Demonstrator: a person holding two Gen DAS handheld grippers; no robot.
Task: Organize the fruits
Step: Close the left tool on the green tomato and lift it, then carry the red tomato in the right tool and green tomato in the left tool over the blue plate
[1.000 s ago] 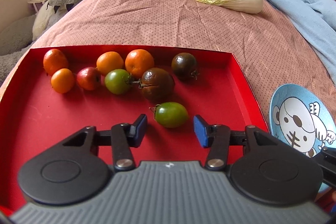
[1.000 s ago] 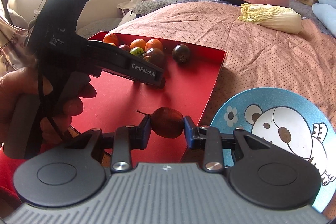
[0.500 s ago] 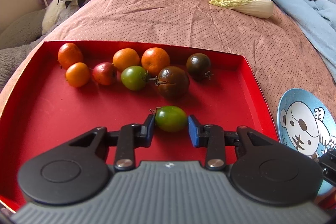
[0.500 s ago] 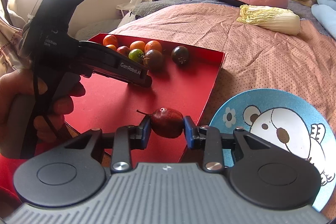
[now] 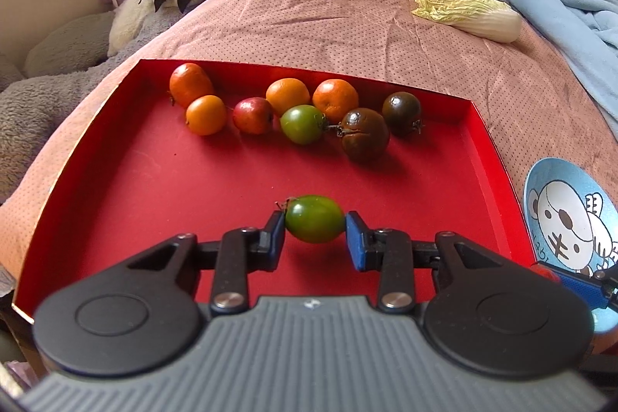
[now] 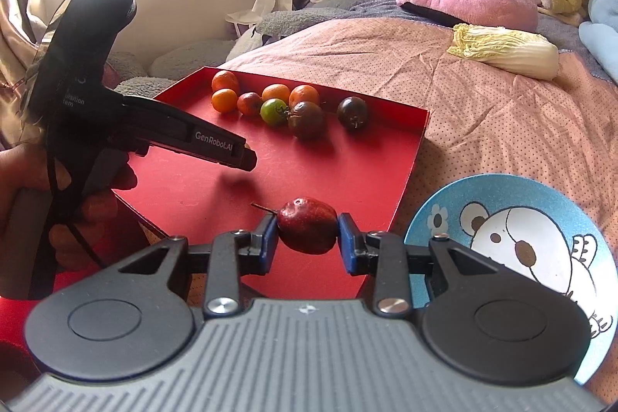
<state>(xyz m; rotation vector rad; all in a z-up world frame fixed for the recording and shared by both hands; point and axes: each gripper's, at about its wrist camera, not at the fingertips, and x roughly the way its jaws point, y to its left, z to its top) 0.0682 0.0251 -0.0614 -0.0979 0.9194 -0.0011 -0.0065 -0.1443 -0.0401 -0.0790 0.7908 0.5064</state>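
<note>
A green tomato [image 5: 314, 219] is clamped between the blue pads of the left gripper [image 5: 314, 233], held over the near part of a red tray [image 5: 162, 176] that is set on a pink dotted bedspread [image 5: 347, 22]. A red fruit [image 6: 308, 224] with a thin stem is pinched by the right gripper [image 6: 308, 238] above the tray's near corner, just beside a blue cartoon-bear plate [image 6: 513, 242]. Eight more fruits are gathered along the tray's far wall: four orange ones, a red one [image 5: 253, 115], a second green tomato [image 5: 302, 124] and two dark brown tomatoes. A napa cabbage [image 5: 467, 12] is seen farther back on the bedspread.
</note>
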